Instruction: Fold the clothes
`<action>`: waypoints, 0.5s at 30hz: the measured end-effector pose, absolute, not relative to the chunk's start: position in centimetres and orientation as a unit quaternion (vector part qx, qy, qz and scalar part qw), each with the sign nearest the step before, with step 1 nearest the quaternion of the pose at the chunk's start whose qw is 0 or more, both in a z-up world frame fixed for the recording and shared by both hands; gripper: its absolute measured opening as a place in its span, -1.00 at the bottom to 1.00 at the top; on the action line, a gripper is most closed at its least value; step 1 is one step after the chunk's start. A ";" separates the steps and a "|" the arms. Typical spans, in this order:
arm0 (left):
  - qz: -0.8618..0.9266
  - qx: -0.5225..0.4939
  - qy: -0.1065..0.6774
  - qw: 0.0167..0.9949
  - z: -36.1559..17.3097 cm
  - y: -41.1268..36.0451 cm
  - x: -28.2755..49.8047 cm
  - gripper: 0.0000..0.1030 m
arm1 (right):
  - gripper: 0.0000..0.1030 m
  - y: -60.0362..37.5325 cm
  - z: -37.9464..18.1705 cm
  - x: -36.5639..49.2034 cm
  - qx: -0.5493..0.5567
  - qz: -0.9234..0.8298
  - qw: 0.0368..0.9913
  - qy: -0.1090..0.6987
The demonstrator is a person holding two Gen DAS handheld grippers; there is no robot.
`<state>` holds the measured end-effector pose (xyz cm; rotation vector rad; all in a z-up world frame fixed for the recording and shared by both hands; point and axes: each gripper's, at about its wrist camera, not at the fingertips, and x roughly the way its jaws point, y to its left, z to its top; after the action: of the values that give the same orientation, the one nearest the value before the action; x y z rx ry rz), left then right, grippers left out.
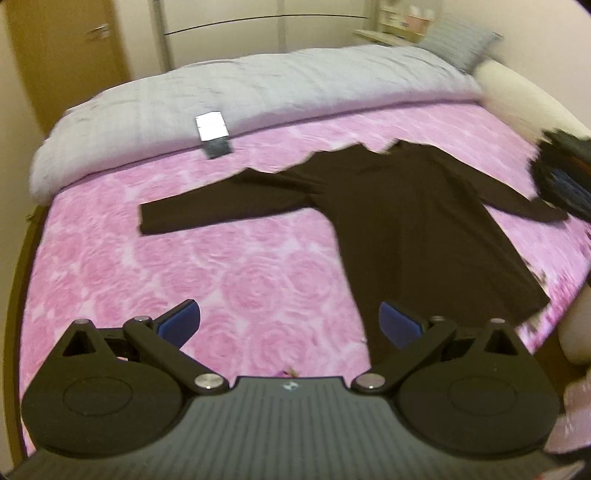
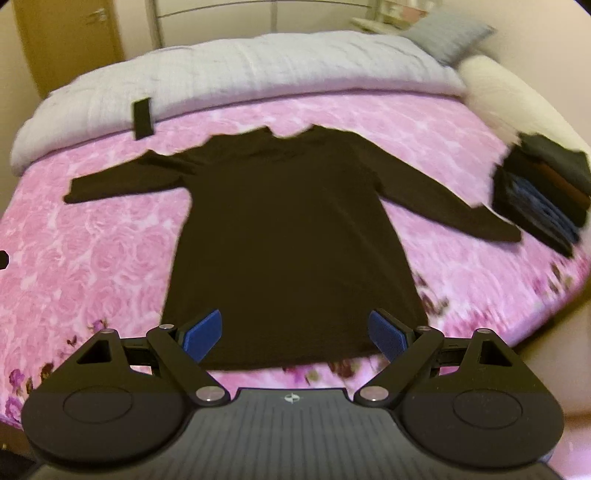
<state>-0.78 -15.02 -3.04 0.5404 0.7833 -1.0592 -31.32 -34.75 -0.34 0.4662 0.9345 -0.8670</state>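
A dark brown long-sleeved top (image 2: 288, 229) lies flat on the pink rose-patterned bedspread (image 2: 92, 258), both sleeves spread out, collar away from me. It also shows in the left wrist view (image 1: 406, 221). My left gripper (image 1: 290, 325) is open and empty, above the bedspread at the top's lower left corner. My right gripper (image 2: 295, 334) is open and empty, hovering over the top's bottom hem.
A stack of folded dark clothes (image 2: 546, 195) sits at the right bed edge, also in the left wrist view (image 1: 565, 177). A grey quilt (image 2: 240, 74) lies along the far side with a dark phone-like object (image 2: 143, 118) on it. A pillow (image 2: 447, 35) is far right.
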 end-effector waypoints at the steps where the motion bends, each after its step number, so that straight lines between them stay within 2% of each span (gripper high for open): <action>1: -0.474 0.239 0.365 0.765 -3.0 -15.0 0.0 0.98 | 0.73 -35.3 -0.4 -30.9 0.210 -0.388 0.787 0.431; 8: -0.406 0.199 0.393 0.801 -4.1 -14.4 7.0 0.98 | 0.73 -37.6 -1.4 -24.0 0.118 -0.267 0.847 0.444; 15: -0.404 0.161 0.422 0.796 -9.4 -17.6 18.5 0.97 | 0.73 -38.3 -3.2 -16.9 0.080 -0.240 0.858 0.447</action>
<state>18.46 -17.64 -9.44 0.3461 0.9060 -0.8676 -16.94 -38.26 -3.21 0.1671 0.9397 -0.5040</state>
